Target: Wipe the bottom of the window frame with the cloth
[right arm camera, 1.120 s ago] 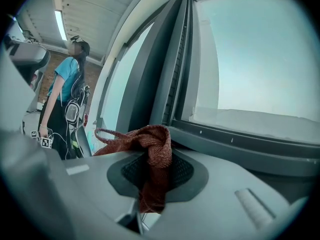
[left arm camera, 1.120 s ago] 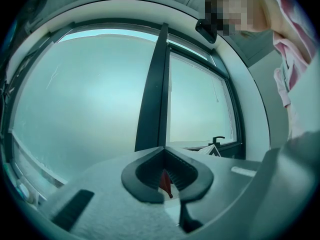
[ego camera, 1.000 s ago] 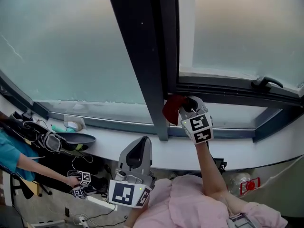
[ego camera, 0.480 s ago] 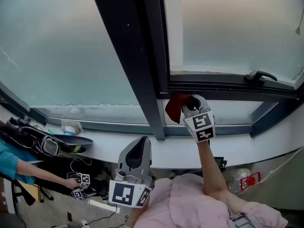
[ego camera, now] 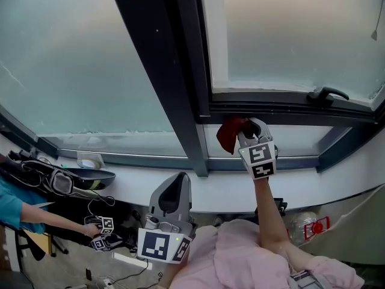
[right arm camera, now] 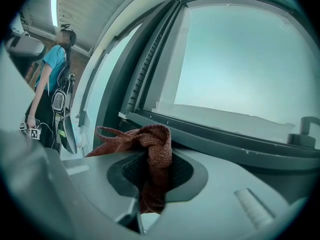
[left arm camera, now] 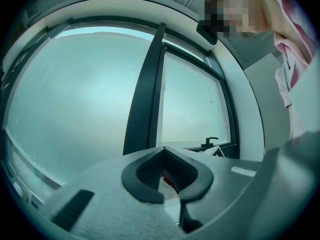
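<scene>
The right hand-held gripper (ego camera: 245, 129) is raised to the dark bottom rail of the window frame (ego camera: 283, 109). Its 2 jaws are clamped on a rust-red cloth (right arm camera: 152, 144). The cloth bunches out beyond the tips and a loose loop trails toward 9 o'clock. In the head view the cloth sits at 9 o'clock of this gripper, and its top meets the rail's lower edge, just right of the wide dark upright post (ego camera: 162, 71). A black window handle (ego camera: 328, 94) lies on the same rail, well off toward 2 o'clock from the cloth.

The left hand-held gripper (ego camera: 178, 184) hangs low at 6 o'clock in the head view, below the white sill (ego camera: 120, 176) and well apart from the frame. Its jaws are drawn together at the tips with nothing between them. At 8 o'clock a person in a teal sleeve (ego camera: 13, 206) reaches toward marker cubes (ego camera: 103, 232) near the floor.
</scene>
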`<action>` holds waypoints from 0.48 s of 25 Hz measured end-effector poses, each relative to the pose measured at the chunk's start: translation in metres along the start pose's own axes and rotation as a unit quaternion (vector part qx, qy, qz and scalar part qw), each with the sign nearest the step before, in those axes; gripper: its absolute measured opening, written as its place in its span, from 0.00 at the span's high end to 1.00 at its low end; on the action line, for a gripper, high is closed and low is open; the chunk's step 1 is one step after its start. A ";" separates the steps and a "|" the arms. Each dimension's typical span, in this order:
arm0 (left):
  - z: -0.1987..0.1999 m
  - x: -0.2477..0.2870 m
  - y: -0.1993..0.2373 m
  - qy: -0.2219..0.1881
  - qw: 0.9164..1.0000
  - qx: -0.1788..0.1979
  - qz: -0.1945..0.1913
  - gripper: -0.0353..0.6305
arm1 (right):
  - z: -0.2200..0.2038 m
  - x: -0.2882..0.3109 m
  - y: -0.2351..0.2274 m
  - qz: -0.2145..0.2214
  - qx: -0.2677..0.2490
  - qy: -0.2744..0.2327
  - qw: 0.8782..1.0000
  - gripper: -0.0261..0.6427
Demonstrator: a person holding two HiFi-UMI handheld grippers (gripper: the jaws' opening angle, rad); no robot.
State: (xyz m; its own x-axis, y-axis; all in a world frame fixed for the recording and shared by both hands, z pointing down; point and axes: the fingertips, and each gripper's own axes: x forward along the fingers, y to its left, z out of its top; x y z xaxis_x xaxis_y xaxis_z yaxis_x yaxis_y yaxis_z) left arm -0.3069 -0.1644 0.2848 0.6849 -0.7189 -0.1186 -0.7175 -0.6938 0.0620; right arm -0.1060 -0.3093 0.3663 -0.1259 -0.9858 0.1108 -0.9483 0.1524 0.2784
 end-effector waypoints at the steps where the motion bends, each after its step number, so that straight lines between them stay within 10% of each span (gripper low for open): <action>1: 0.000 0.000 -0.001 0.000 1.000 0.000 0.000 0.95 | -0.001 -0.001 -0.003 -0.003 0.001 0.000 1.000 0.86; 12: 0.000 0.008 -0.014 0.001 1.000 0.002 -0.012 0.95 | -0.008 -0.017 -0.031 -0.028 0.014 0.002 1.000 0.86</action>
State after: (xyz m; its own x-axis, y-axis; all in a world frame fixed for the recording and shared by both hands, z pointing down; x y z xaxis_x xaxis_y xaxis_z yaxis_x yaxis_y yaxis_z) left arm -0.2915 -0.1598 0.2827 0.7020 -0.7022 -0.1185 -0.7014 -0.7106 0.0553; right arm -0.0721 -0.2967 0.3630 -0.0707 -0.9926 0.0990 -0.9615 0.0943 0.2582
